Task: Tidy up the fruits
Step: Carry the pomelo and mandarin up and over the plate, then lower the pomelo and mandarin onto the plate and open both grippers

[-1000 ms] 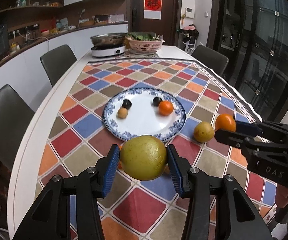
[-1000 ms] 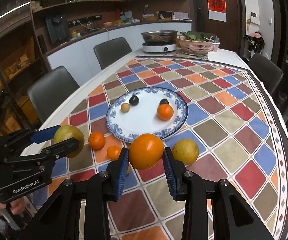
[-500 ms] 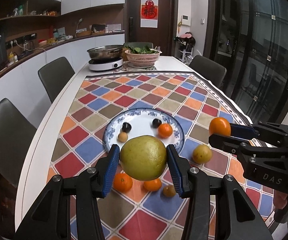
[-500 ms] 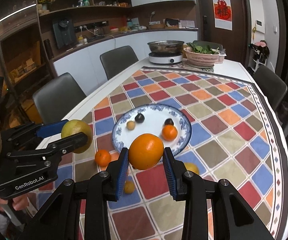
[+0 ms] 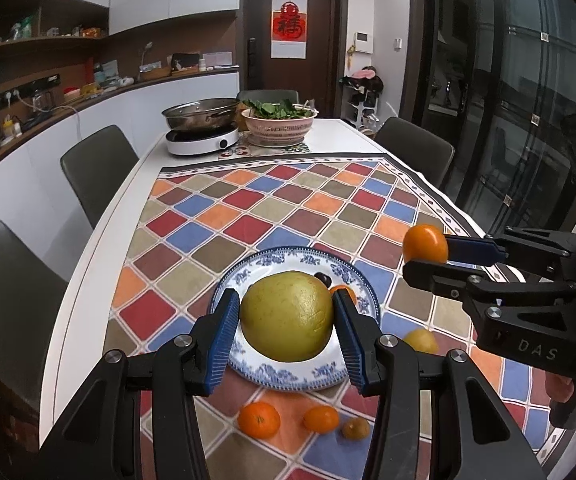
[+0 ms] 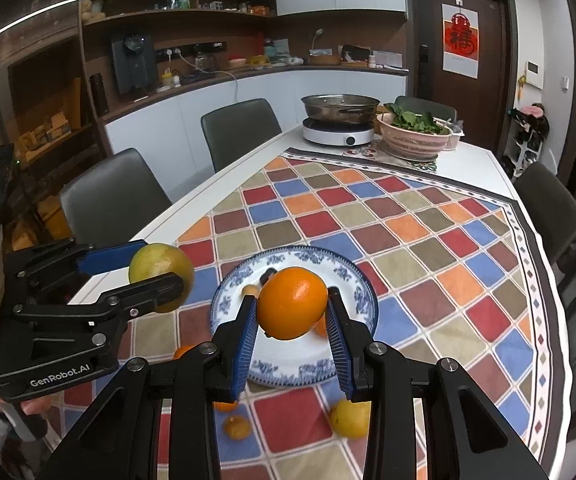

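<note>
My left gripper (image 5: 286,322) is shut on a large yellow-green fruit (image 5: 287,316) and holds it high above the blue-and-white plate (image 5: 288,372). My right gripper (image 6: 291,312) is shut on a large orange (image 6: 292,303), also high above the plate (image 6: 360,284). Each gripper shows in the other's view: the right with its orange (image 5: 425,243), the left with its fruit (image 6: 161,266). Small fruits lie on the plate, mostly hidden. Small oranges (image 5: 259,419) and a yellow fruit (image 5: 421,340) lie on the cloth near the plate.
The table has a chequered cloth (image 5: 288,200). At its far end stand a pan on a cooker (image 5: 202,130) and a basket of greens (image 5: 280,122). Grey chairs (image 5: 100,168) line both sides. Glass doors stand on the right.
Both grippers have risen and drawn back from the table with their fruits still held. The plate and loose fruits now sit lower and farther below.
</note>
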Available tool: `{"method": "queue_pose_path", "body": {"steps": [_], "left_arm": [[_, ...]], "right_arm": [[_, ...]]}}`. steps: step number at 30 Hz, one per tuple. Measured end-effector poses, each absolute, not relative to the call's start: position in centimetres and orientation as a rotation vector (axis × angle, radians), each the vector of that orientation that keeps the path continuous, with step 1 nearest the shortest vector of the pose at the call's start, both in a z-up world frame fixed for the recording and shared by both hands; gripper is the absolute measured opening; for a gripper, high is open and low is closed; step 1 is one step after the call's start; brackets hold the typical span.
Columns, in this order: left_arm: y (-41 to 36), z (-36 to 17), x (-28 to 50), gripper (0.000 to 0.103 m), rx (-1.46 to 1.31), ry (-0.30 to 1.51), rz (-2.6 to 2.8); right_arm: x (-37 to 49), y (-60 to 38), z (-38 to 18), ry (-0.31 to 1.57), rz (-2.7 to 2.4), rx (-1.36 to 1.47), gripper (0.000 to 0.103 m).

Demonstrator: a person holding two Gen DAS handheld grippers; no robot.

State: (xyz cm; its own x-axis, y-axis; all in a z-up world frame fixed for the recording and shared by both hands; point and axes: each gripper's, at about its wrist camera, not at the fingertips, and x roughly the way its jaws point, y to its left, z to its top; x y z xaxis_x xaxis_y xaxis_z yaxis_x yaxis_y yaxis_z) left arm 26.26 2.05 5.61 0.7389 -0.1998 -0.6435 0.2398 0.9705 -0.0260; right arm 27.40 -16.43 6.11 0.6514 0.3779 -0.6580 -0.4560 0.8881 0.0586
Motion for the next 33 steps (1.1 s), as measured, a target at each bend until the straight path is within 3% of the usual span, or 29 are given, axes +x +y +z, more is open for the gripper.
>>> {"method": "queue_pose_path", "body": {"steps": [33], "left_arm": [[2.2, -4.1, 37.9, 0.046, 0.127, 0.887, -0.323]], "right_arm": [[43.4, -12.2, -4.6, 1.029, 0.499, -0.148, 0.036]]}}
